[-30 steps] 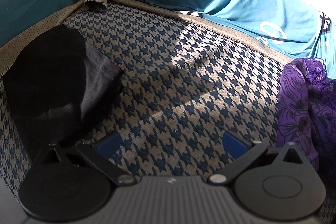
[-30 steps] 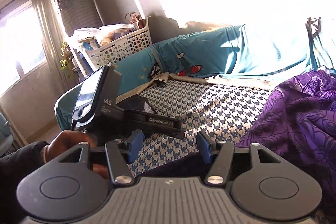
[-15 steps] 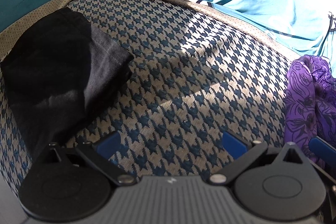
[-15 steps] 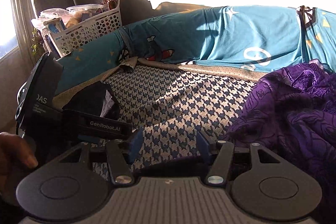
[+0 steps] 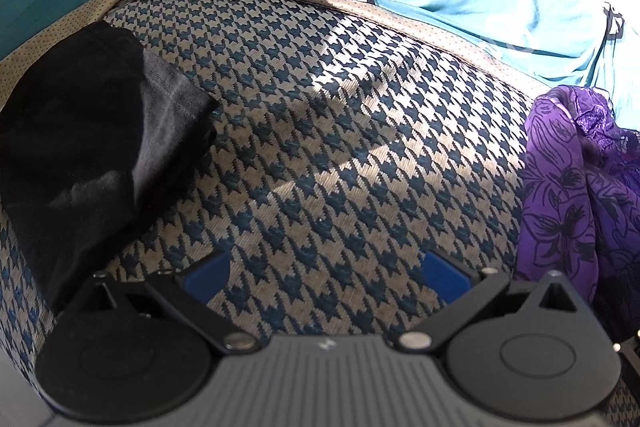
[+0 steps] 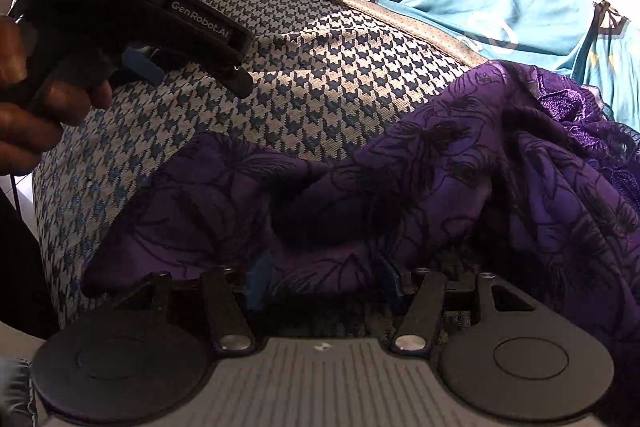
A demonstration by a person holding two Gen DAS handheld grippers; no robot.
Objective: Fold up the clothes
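The right gripper (image 6: pixel 324 283) had been brought down and rolled level within the last second, so that its view was carried from the room and window down onto the purple garment (image 6: pixel 460 179), which now filled the lower frame. Its jaws were held partly apart at an unchanged width, the blue pads (image 6: pixel 256 283) set on either side of a fold of the purple cloth — whether the cloth was actually pinched could not be told. The left gripper (image 5: pixel 326 275) was kept almost in place, jaws wide and empty above the houndstooth cover (image 5: pixel 320 131), with the folded dark garment (image 5: pixel 88 131) at its left and the purple garment's edge (image 5: pixel 560 195) at its right. The purple piece, heaped and unfolded, was judged next to be taken up — the pick seemed only begun.
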